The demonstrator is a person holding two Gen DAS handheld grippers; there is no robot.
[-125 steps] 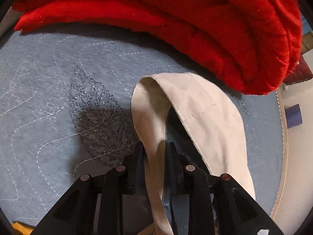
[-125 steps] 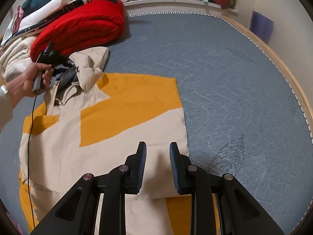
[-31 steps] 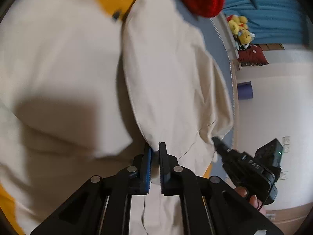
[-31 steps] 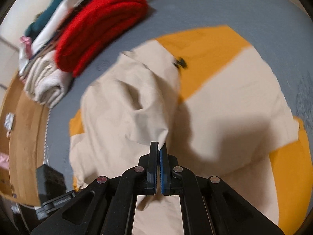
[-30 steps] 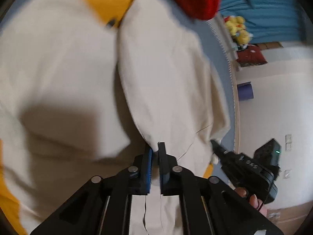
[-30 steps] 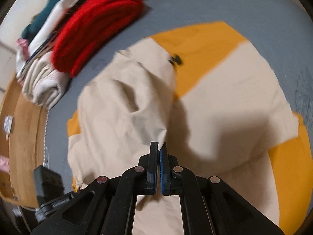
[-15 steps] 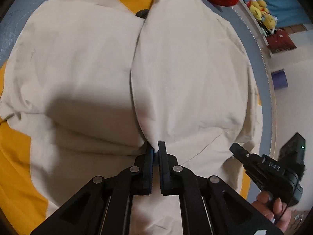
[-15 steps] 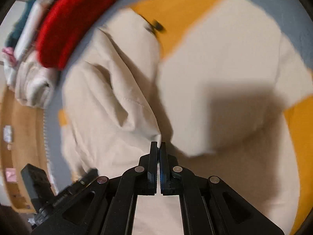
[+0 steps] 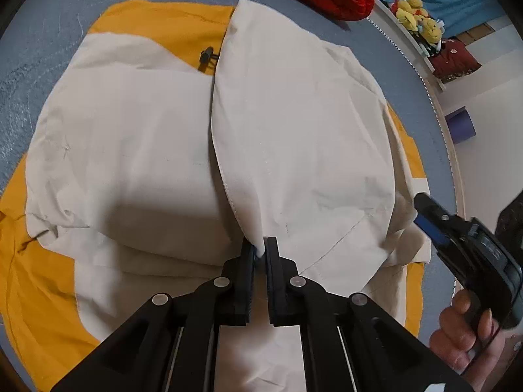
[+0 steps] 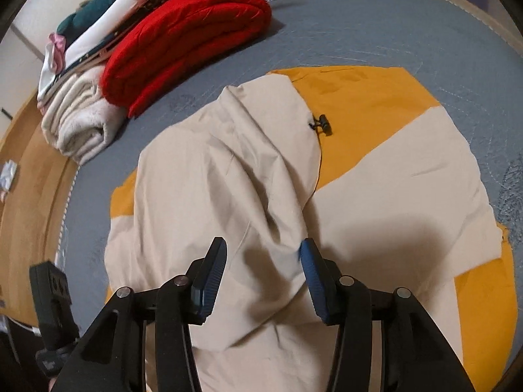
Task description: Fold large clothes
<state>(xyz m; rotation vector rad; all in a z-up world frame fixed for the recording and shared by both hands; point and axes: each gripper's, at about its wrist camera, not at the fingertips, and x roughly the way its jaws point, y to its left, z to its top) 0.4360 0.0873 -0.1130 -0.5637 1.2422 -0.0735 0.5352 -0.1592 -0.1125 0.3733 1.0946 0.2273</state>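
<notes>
A beige and orange jacket (image 9: 130, 150) lies on the grey-blue quilted bed, its beige hood (image 9: 300, 137) folded down over the body. My left gripper (image 9: 260, 251) is shut on the hood's stitched edge, close above the jacket. My right gripper (image 10: 261, 261) is open and empty just above the folded hood (image 10: 228, 176); it shows in the left wrist view (image 9: 434, 225) at the right, held in a hand. A black cord toggle (image 10: 322, 124) lies beside the hood on the orange panel.
A folded red blanket (image 10: 183, 45) and a stack of white, teal and cream clothes (image 10: 81, 111) lie at the bed's far left. Plush toys (image 9: 415, 19) sit on a ledge beyond. The bed's wooden edge (image 10: 36, 176) runs along the left.
My right gripper has opened and let go of the hood. The hood now lies flatter on the jacket. My left gripper stays shut on its edge.
</notes>
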